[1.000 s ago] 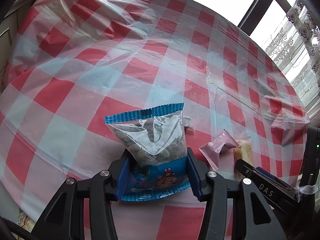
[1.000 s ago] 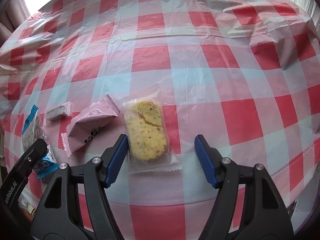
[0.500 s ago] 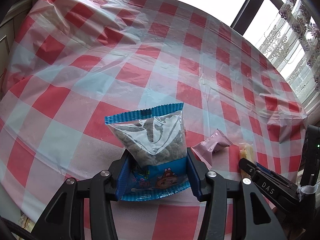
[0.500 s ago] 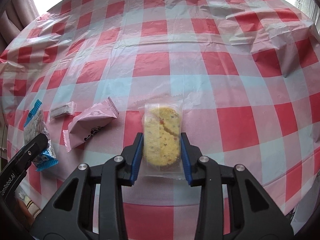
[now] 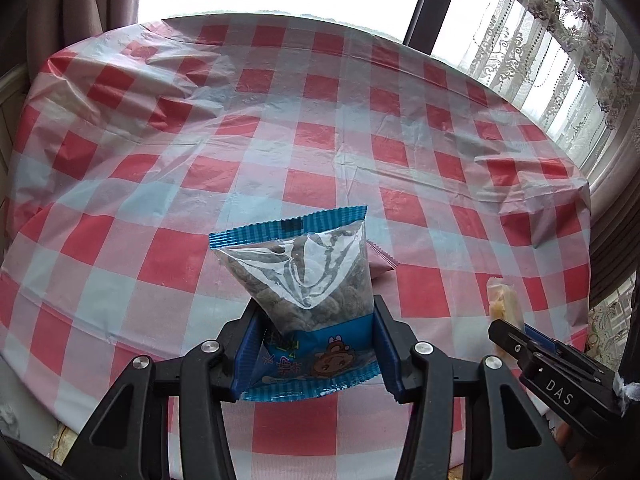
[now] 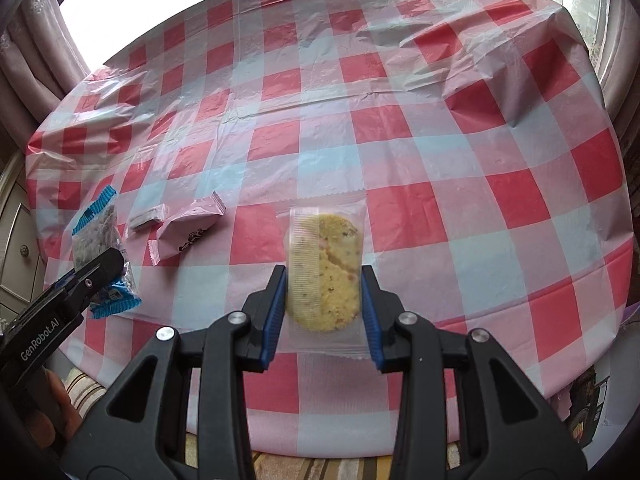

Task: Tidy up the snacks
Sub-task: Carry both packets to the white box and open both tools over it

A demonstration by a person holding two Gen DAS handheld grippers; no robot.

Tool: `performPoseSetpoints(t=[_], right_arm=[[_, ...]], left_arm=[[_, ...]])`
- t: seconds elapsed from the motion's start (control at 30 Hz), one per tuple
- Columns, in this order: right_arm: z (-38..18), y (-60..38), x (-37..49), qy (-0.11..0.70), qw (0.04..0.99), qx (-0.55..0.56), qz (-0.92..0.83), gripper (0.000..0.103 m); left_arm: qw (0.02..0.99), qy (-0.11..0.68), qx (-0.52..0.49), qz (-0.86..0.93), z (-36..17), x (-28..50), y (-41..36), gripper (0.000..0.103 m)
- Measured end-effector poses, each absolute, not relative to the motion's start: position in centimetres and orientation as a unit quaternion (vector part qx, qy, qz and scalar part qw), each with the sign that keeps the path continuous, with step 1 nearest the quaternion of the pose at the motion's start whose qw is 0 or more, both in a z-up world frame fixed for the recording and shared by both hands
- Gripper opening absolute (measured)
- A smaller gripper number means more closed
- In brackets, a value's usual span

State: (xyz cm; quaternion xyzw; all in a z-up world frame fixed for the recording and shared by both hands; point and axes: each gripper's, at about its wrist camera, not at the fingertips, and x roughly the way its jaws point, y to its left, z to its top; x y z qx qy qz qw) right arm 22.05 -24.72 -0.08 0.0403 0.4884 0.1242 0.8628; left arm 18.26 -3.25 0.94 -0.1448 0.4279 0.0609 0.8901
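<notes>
My left gripper [image 5: 318, 314] is shut on a blue-edged clear snack bag [image 5: 304, 280] of dark pieces and holds it upright above the checked tablecloth [image 5: 280, 152]. The cookie packet [image 6: 324, 264], clear with a yellow biscuit inside, stands upright off the table with my right gripper [image 6: 323, 276] shut on it. On the cloth lie a pink packet [image 6: 188, 232] and a small pale packet [image 6: 148, 218], between the two grippers. The right wrist view shows the blue bag [image 6: 100, 248] at far left in the left gripper [image 6: 92, 276]. The left wrist view shows the cookie packet [image 5: 504, 300] at right.
The round table's red-and-white plastic cloth [image 6: 400, 140] is wrinkled at the far left and far right. Curtains [image 5: 560, 40] and a bright window stand behind it. A cabinet [image 6: 16, 248] is at the left. The table's near edge runs just below both grippers.
My right gripper closed on the cookie packet and lifted it off the cloth. My left gripper rose with the blue bag. Both views pulled back from the table.
</notes>
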Motion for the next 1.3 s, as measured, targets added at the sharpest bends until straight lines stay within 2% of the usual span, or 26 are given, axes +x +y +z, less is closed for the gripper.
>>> performPoseSetpoints(t=[0.7,1.3], right_arm=[[1.1,-40.1,15.6,0.453,0.881,0.127,0.045,0.039],[-1.4,-53.5,9.9,0.443,0.873,0.195,-0.059,0.039]], left_arm=[[0.888,0.454,-0.023,-0.072,3.1,17.2,-19.9,0.051],[0.845,0.497,0.061,-0.187,1.7,15.0,-33.9,0.051]])
